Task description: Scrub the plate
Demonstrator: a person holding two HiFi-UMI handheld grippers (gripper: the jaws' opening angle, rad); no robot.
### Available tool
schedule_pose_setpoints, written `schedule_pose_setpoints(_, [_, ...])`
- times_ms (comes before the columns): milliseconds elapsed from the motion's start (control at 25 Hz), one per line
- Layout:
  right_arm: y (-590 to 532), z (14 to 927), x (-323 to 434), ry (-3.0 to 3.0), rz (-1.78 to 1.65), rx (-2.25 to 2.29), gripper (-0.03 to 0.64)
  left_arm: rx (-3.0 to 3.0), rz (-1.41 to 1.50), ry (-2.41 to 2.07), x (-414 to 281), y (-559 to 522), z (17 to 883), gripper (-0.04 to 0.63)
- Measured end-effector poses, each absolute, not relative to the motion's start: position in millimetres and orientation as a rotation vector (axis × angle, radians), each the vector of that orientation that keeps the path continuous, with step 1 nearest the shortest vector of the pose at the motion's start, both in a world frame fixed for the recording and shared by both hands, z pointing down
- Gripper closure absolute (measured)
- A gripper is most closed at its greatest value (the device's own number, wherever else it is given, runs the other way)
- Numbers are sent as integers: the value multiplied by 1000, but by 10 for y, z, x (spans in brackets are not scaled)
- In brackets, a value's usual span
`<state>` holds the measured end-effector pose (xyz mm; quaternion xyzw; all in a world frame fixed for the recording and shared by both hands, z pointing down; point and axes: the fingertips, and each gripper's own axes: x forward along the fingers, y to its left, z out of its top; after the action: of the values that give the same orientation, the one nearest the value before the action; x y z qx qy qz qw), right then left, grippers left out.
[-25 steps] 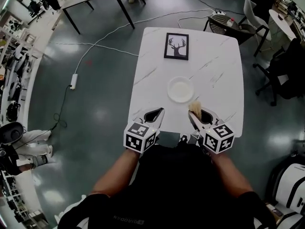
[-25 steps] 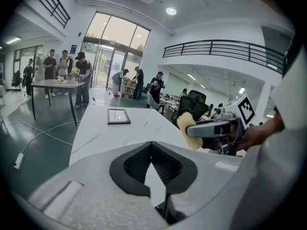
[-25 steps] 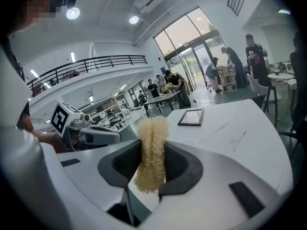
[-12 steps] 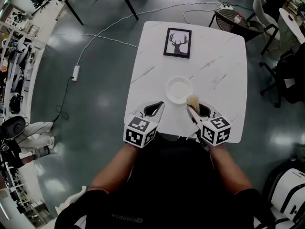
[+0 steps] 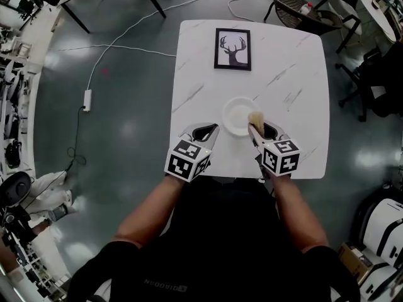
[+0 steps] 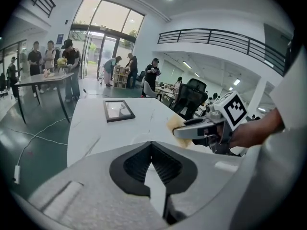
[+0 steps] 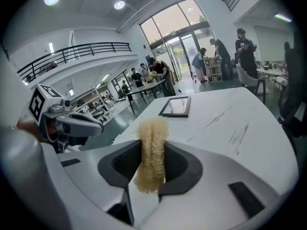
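A white plate (image 5: 237, 116) lies in the middle of the white marble table (image 5: 289, 74); its rim shows faintly as plate (image 6: 136, 139). My right gripper (image 5: 254, 127) is shut on a tan loofah scrubber (image 5: 255, 118), whose tip reaches over the plate's right edge. In the right gripper view the scrubber (image 7: 152, 152) stands upright between the jaws of the right gripper (image 7: 152, 145) and hides the plate. My left gripper (image 5: 213, 129) hovers at the plate's near left, shut and holding nothing; the left gripper (image 6: 151, 145) has its jaws together. The right gripper (image 6: 201, 128) shows there too.
A black picture frame (image 5: 232, 49) with a deer print lies at the table's far end. A chair (image 5: 302, 11) stands past the far right corner. A white cable (image 5: 126, 49) runs over the floor at left. Several people stand by a distant table (image 6: 45, 75).
My right gripper has carried the scrubber forward from the near table edge to the plate's right edge. The left gripper has also come a little forward.
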<state>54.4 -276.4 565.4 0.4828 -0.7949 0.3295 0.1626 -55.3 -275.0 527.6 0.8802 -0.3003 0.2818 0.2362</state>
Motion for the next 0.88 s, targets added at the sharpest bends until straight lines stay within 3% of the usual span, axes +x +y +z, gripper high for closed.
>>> schedule_pose_setpoints(880, [-3420, 6430, -37, -2113, 881, 1233, 495, 2389, 770, -769, -840, -2723, 5470, 588])
